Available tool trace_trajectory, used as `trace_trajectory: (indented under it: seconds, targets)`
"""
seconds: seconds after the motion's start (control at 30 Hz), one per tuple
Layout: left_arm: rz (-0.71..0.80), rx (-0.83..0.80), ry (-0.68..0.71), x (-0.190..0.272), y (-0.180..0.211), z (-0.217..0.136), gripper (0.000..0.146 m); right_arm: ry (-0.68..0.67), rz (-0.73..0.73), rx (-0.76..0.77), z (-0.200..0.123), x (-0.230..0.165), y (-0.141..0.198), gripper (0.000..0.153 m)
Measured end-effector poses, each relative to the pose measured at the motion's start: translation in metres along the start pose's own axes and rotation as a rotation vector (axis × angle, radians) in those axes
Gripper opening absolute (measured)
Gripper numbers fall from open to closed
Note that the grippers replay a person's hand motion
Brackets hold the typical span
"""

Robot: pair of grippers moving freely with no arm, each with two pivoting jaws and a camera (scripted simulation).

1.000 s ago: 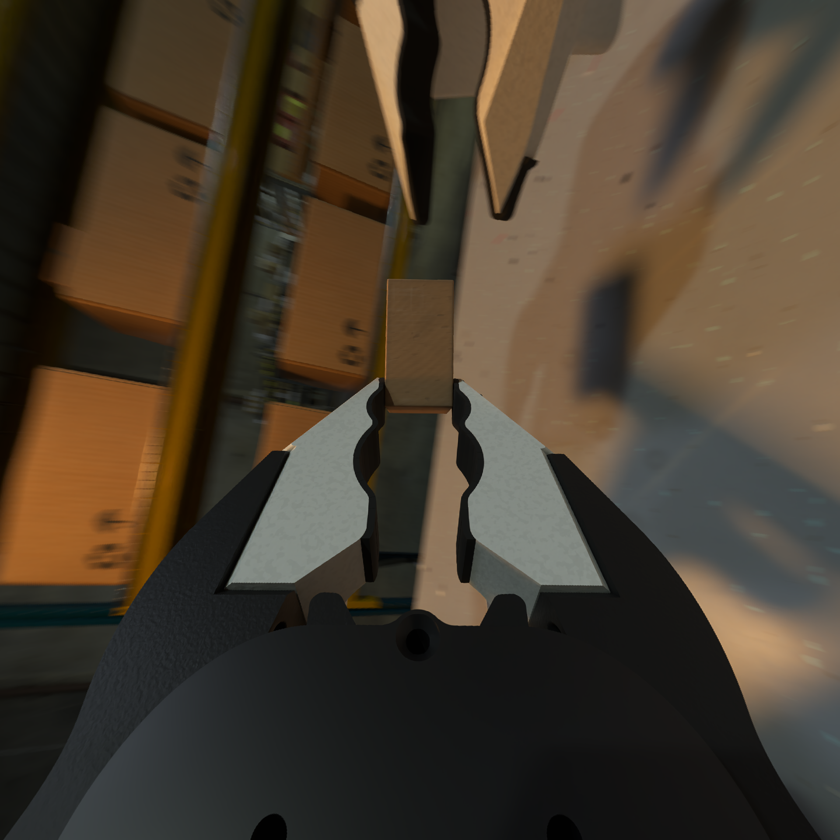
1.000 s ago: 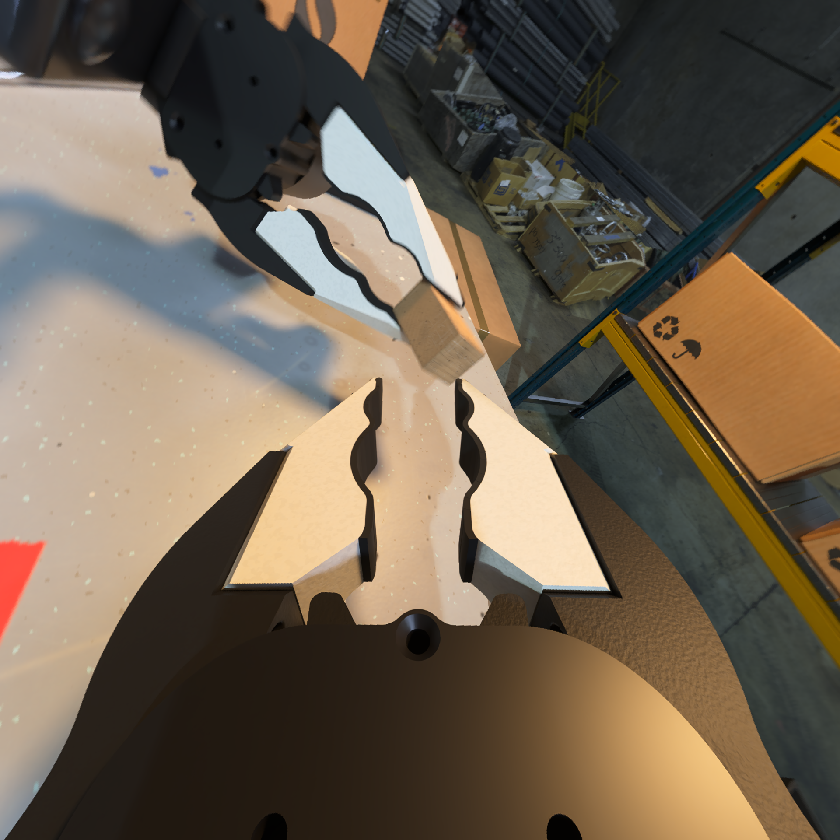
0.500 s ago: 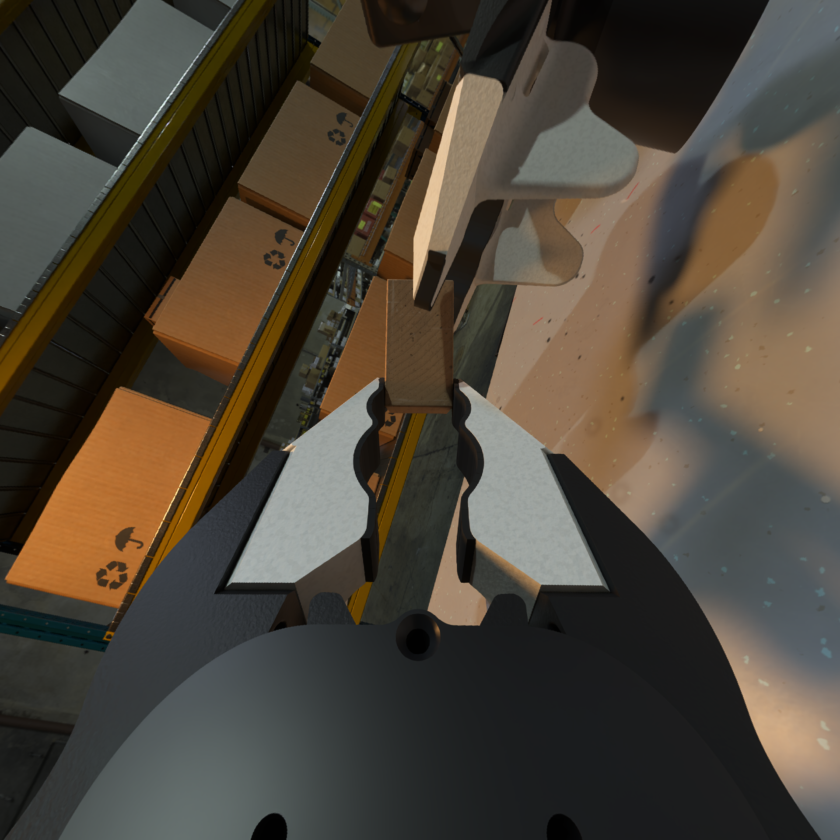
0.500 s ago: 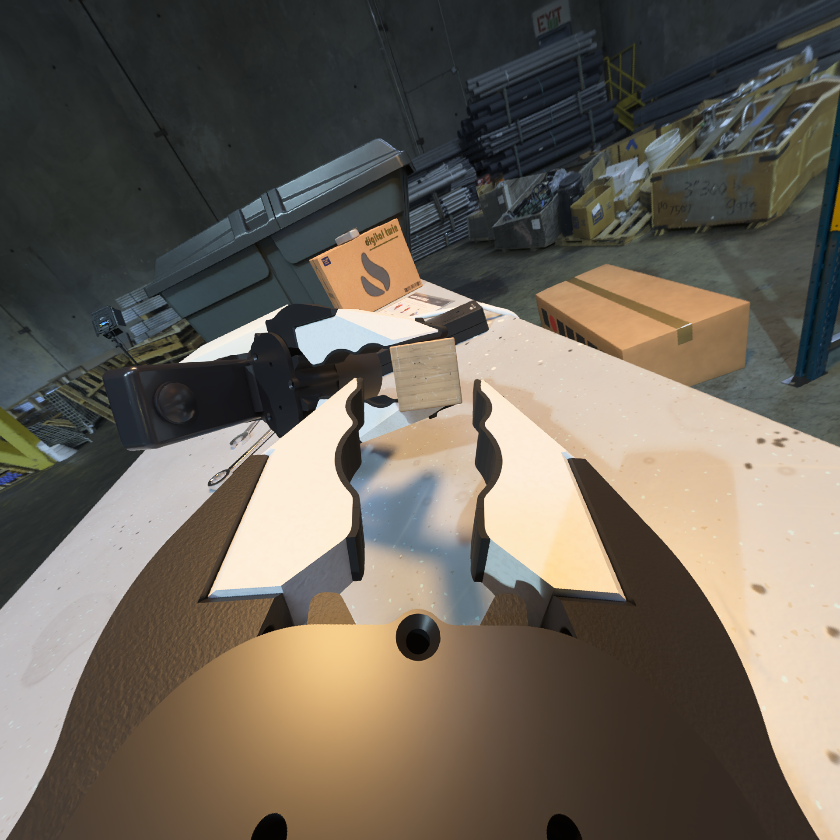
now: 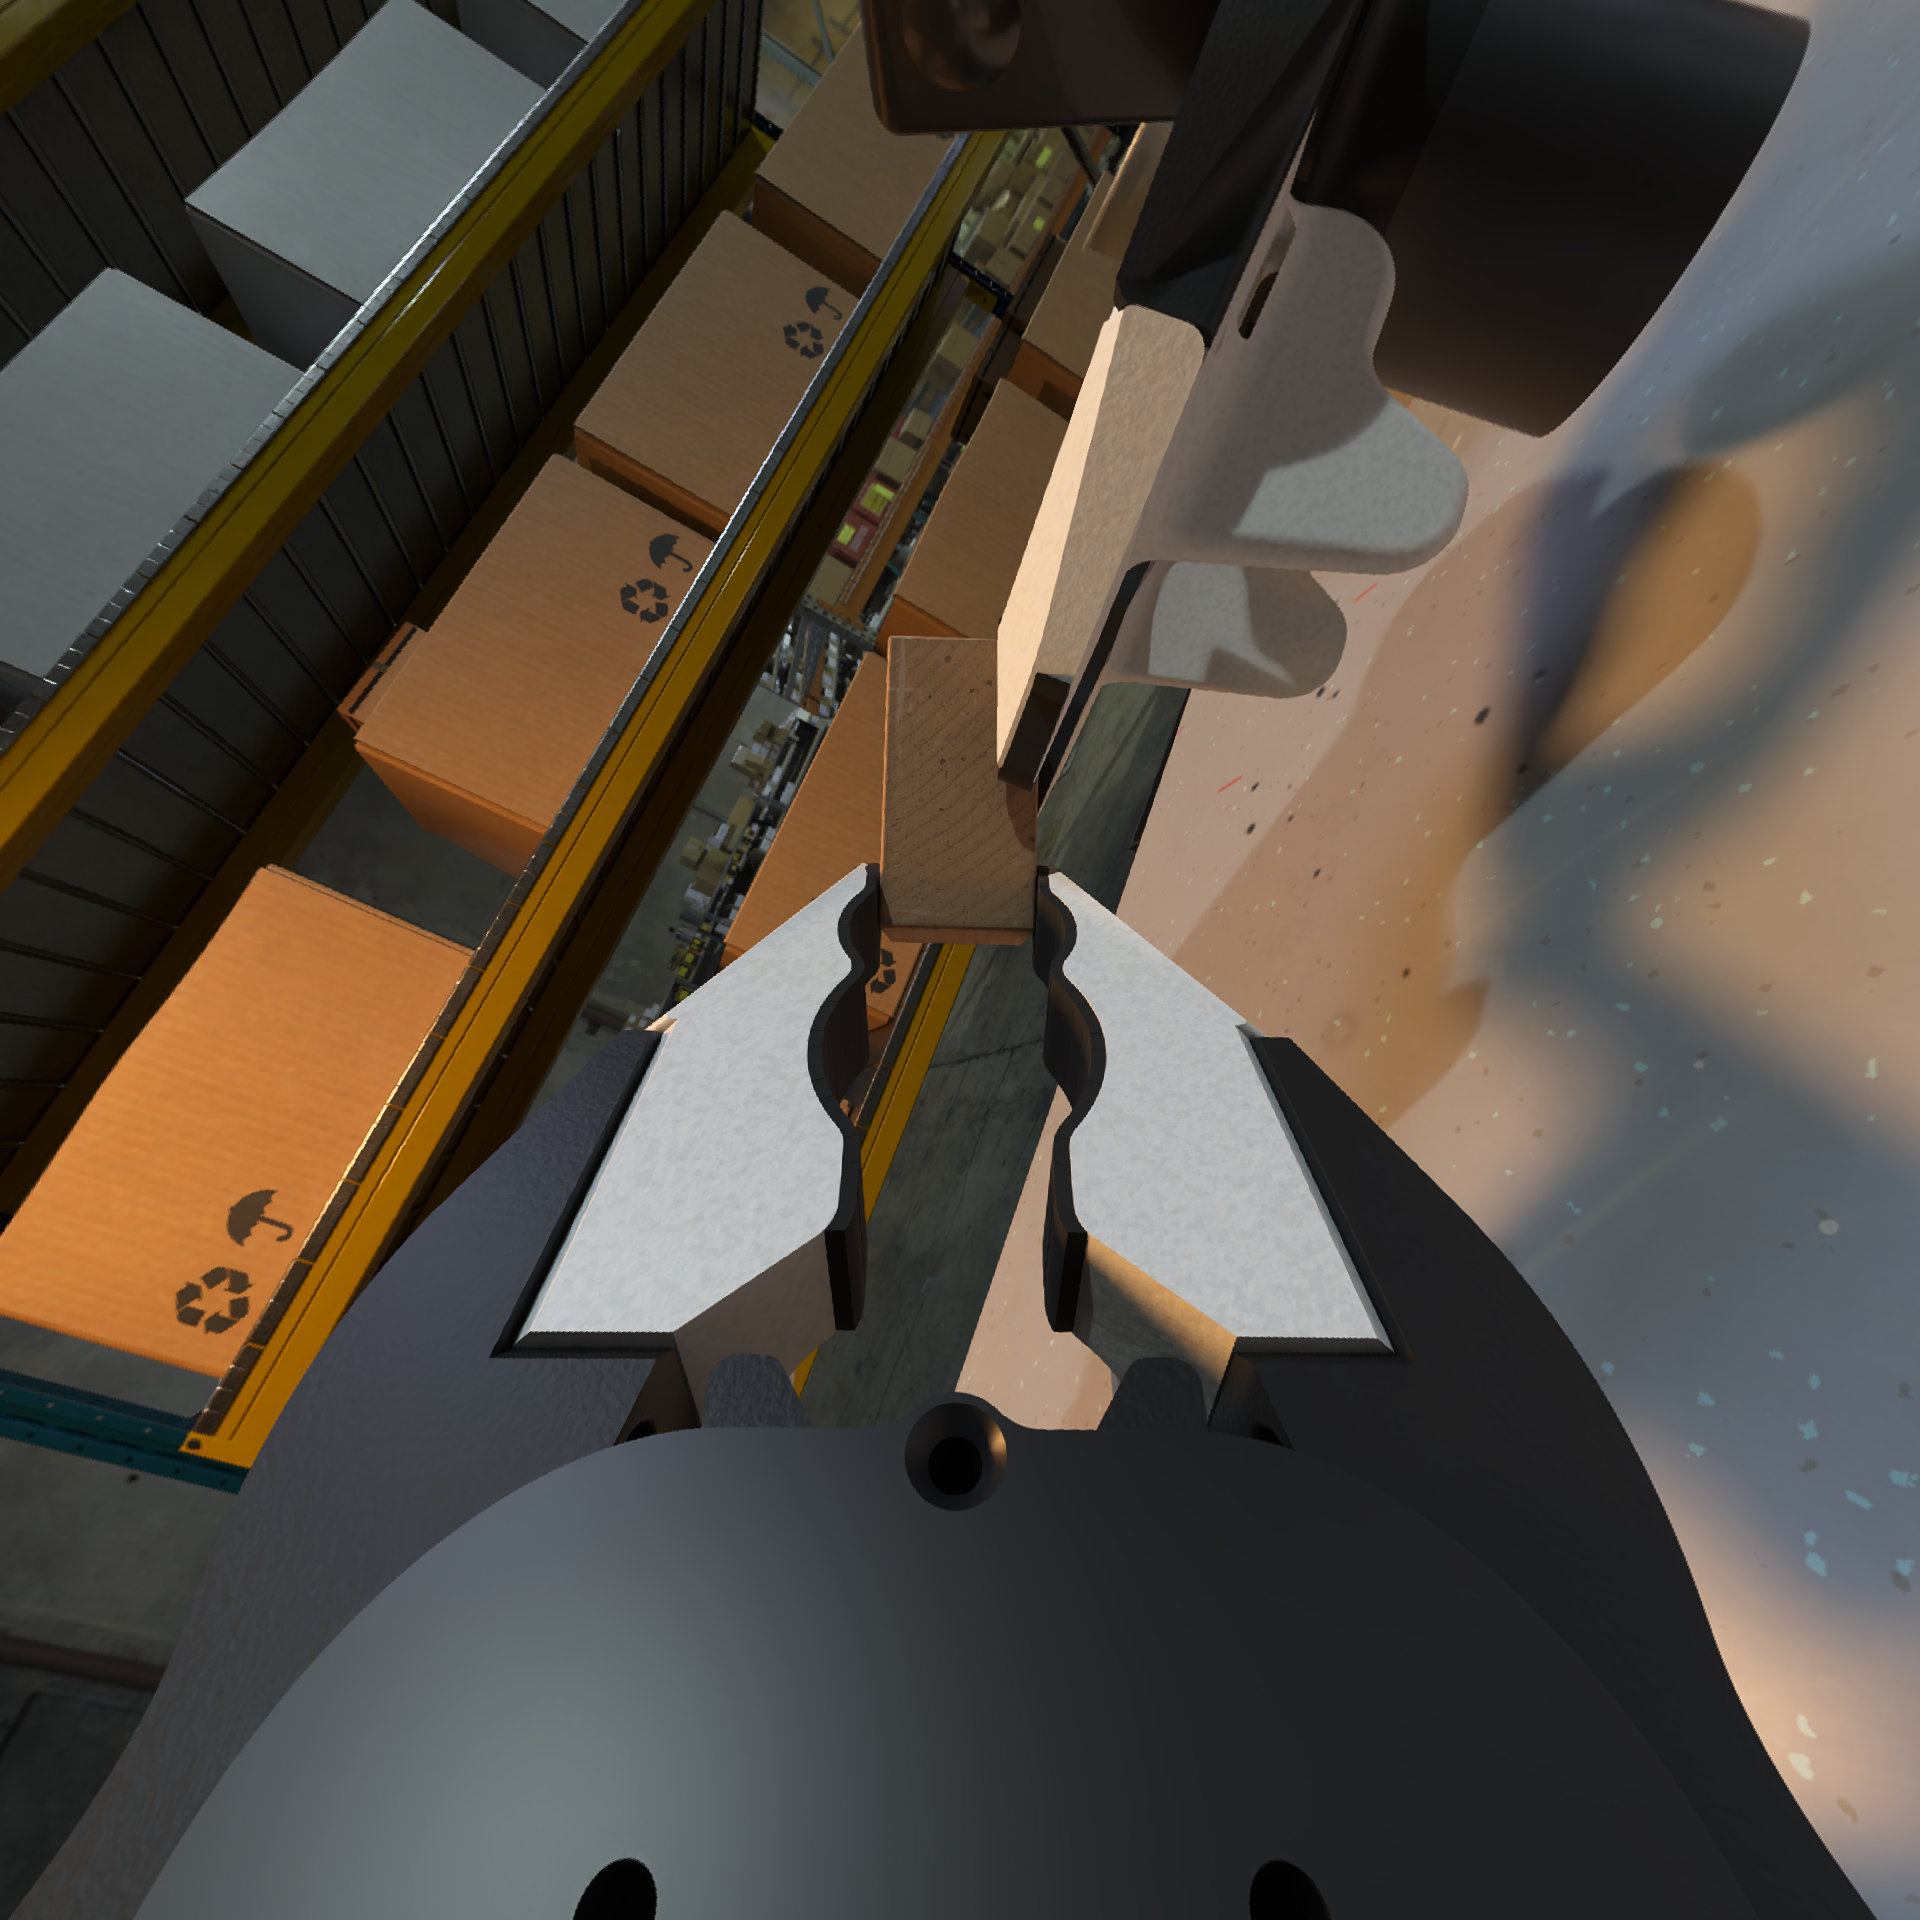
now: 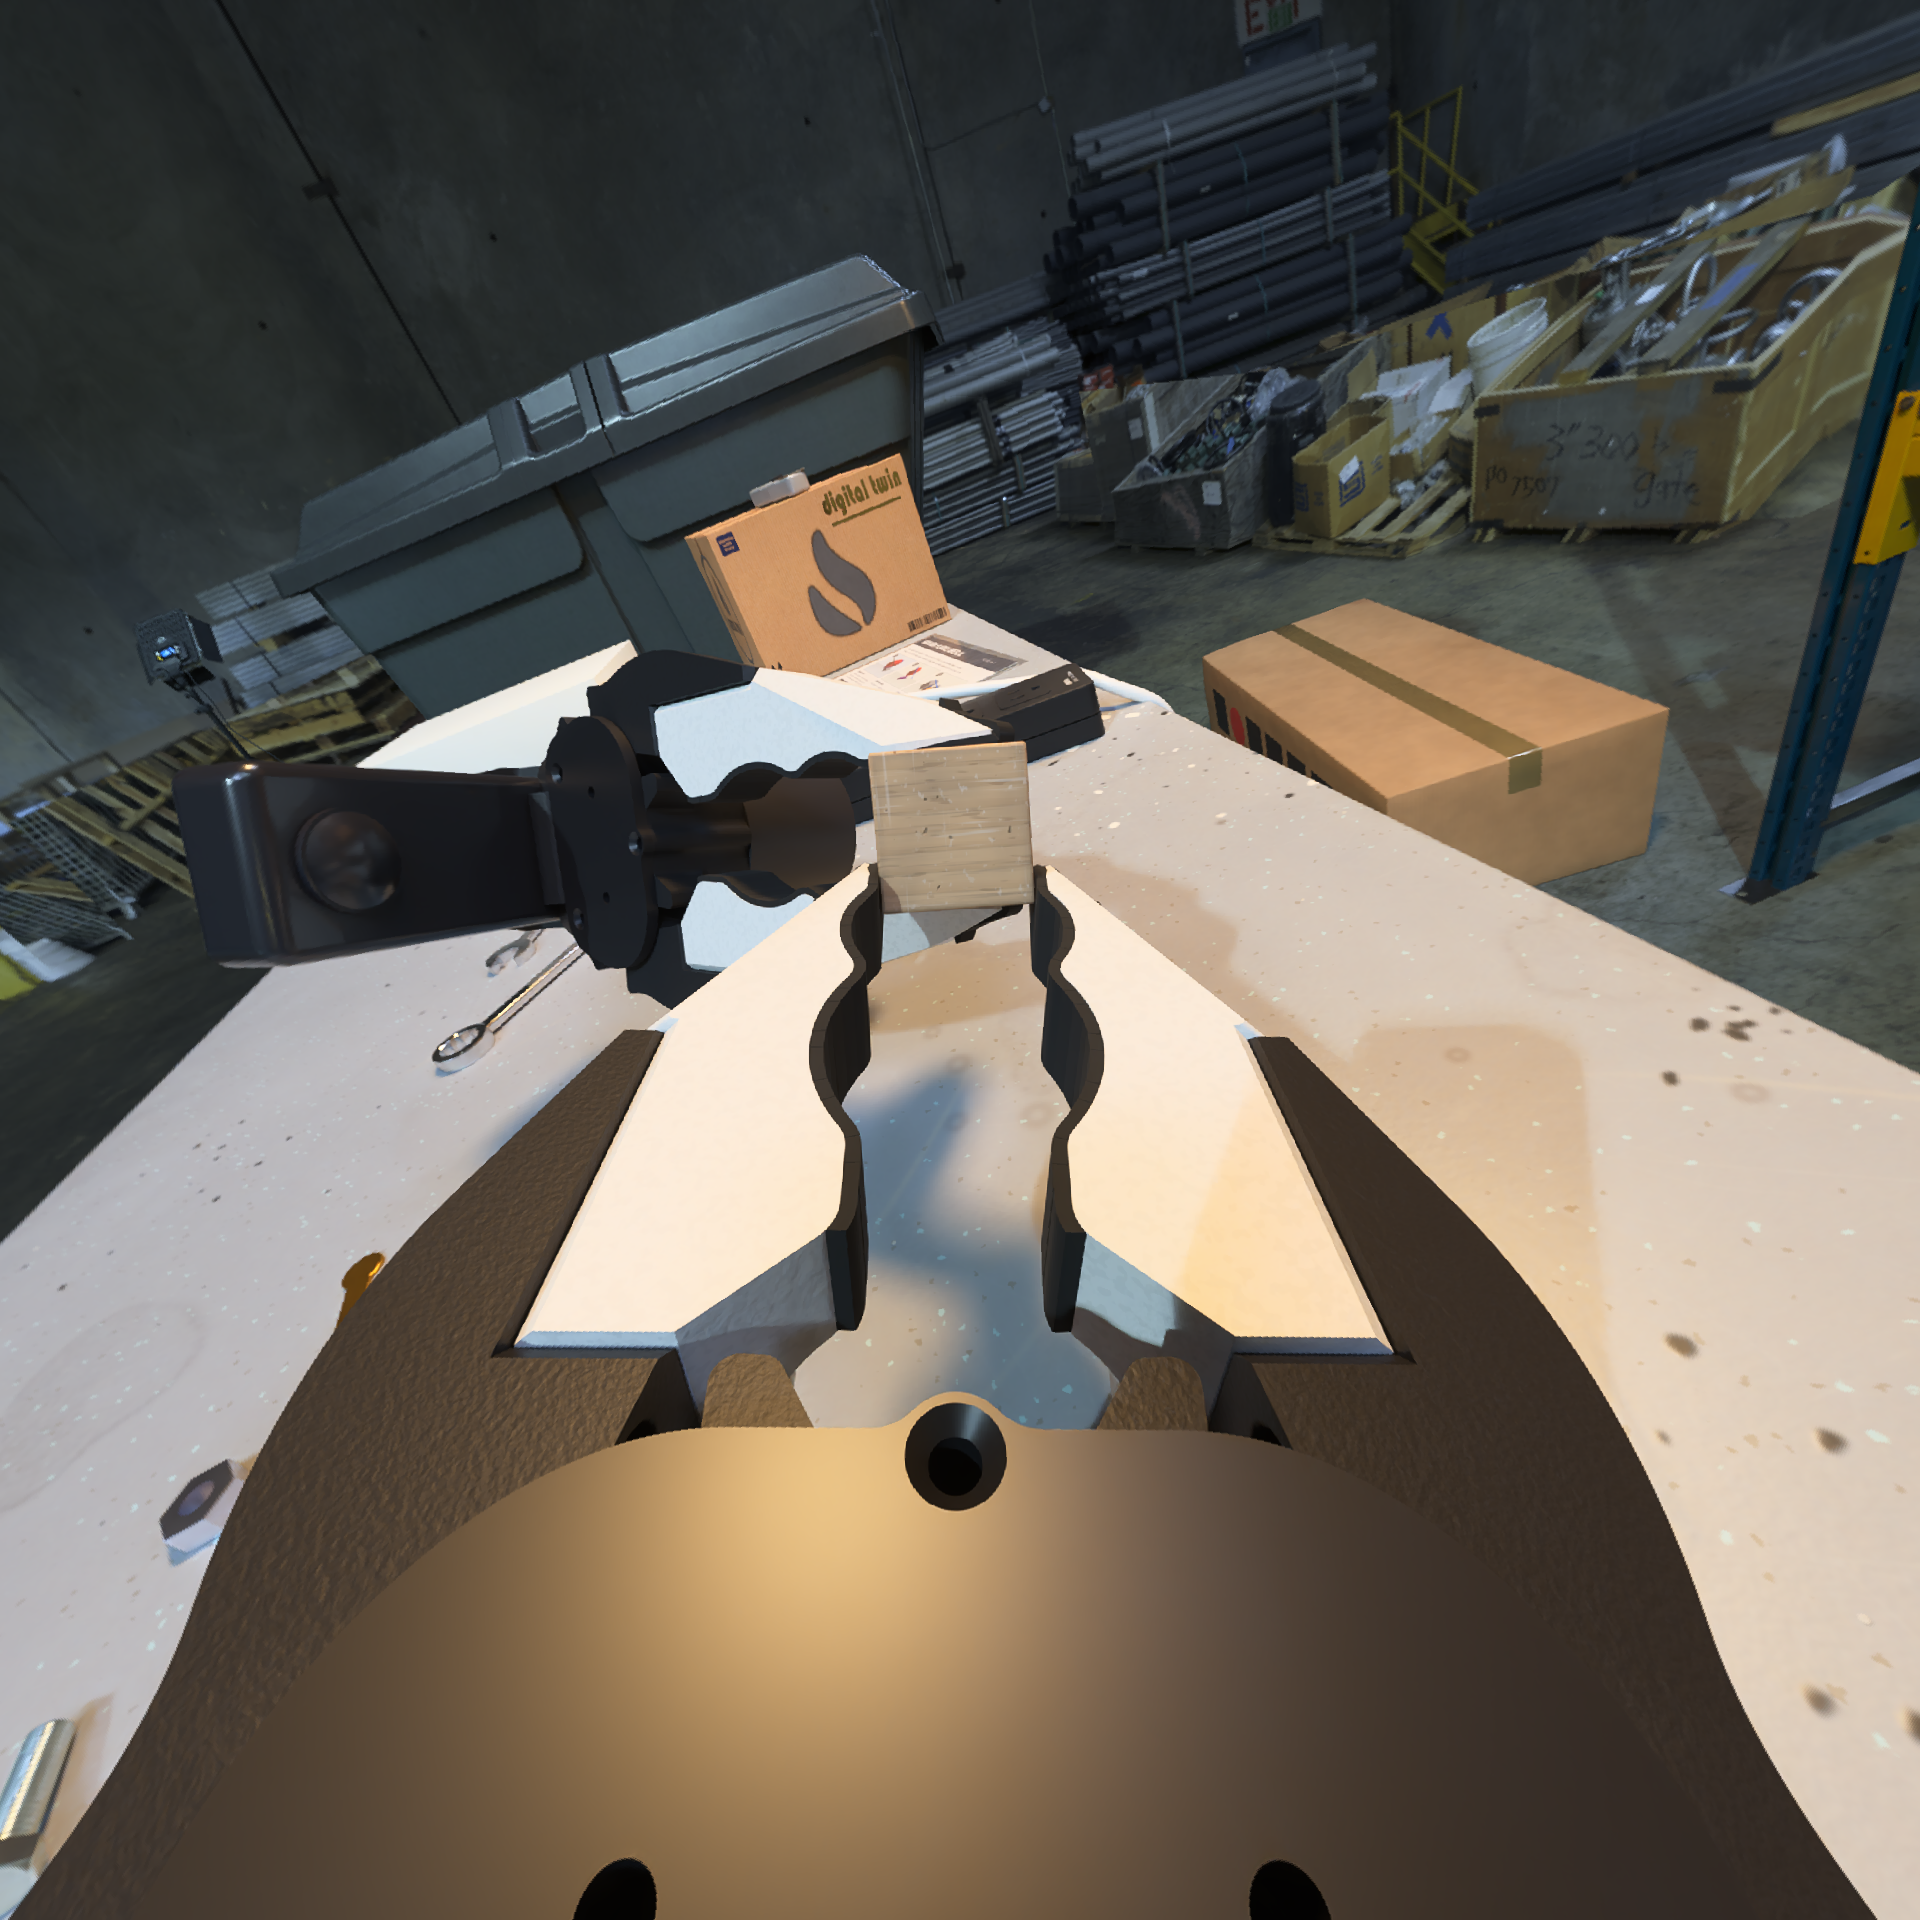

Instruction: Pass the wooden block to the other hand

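Note:
The wooden block [image 5: 956, 790] is a pale cube held in the air over the table. My left gripper [image 5: 956, 904] is shut on its near end. My right gripper [image 5: 1023, 717], brown-bodied with white fingers [image 5: 1081, 540], comes in from the top right and its tip lies on the block's right side. In the right wrist view the block [image 6: 951, 826] sits between my right gripper's [image 6: 956, 894] fingertips, which press its two sides. There the black left gripper [image 6: 842, 821] reaches in from the left and grips the block's far part.
A speckled table [image 6: 1455, 1143] lies below, with wrenches [image 6: 499, 1013], a printed cardboard box [image 6: 821, 582], a black device [image 6: 1029, 707], a hex nut [image 6: 197, 1507] and a metal cylinder [image 6: 31, 1777]. A taped box [image 6: 1434, 727] sits on the floor. Racking holds boxes [image 5: 520, 665].
My right gripper swung round to face the block, moved forward, and its jaws narrowed onto the block's sides. My left gripper kept its hold and stayed nearly still over the last half second.

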State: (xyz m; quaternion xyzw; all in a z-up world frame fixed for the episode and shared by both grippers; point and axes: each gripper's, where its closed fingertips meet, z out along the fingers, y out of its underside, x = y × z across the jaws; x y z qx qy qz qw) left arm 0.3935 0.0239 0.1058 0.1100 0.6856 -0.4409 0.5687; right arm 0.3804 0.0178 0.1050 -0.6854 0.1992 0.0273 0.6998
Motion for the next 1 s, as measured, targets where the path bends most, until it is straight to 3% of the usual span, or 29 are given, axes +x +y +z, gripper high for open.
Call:
trace_trajectory:
  seconds: [0.1, 0.2, 0.27, 0.33, 0.4, 0.43, 0.6, 0.77, 0.83, 0.9, 1.0]
  targets:
    - [-0.034, 0.014, 0.037, 0.004, 0.0, 0.002, 0.029, 0.033, -0.055, -0.001, -0.003, 0.003, -0.002, 0.028]
    - [-0.048, -0.026, 0.092, 0.009, 0.011, 0.003, 0.076, 0.208, -0.258, -0.026, -0.015, 0.024, -0.009, 0.027]
    - [-0.049, -0.057, 0.095, 0.007, 0.02, 0.005, 0.085, 0.398, -0.619, -0.156, -0.028, 0.043, -0.005, 0.028]
    - [-0.072, -0.074, 0.098, 0.006, 0.026, 0.006, 0.087, 0.519, -1.084, -0.402, -0.038, 0.055, 0.009, 0.028]
    - [-0.101, -0.087, 0.109, 0.006, 0.03, 0.007, 0.087, 0.559, -1.431, -0.61, -0.042, 0.062, 0.024, 0.028]
    - [-0.109, -0.098, 0.116, 0.007, 0.032, 0.007, 0.086, 0.548, -1.524, -0.667, -0.041, 0.063, 0.03, 0.027]
    - [-0.109, -0.139, 0.138, 0.013, 0.039, 0.009, 0.086, 0.543, -1.618, -0.662, -0.039, 0.06, 0.03, 0.027]
    - [-0.126, -0.159, 0.149, 0.015, 0.043, 0.01, 0.084, 0.618, -1.821, -0.595, -0.039, 0.055, 0.015, 0.028]
    - [-0.142, -0.164, 0.162, 0.017, 0.044, 0.01, 0.08, 0.545, -1.835, -0.717, -0.038, 0.06, 0.028, 0.027]
    - [-0.168, -0.149, 0.194, 0.021, 0.041, 0.009, 0.076, 0.591, -1.931, -0.69, -0.033, 0.052, 0.02, 0.028]
    - [-0.361, -0.016, 0.338, 0.033, 0.018, 0.004, 0.072, 0.536, -1.824, -0.639, -0.03, 0.05, 0.026, 0.027]
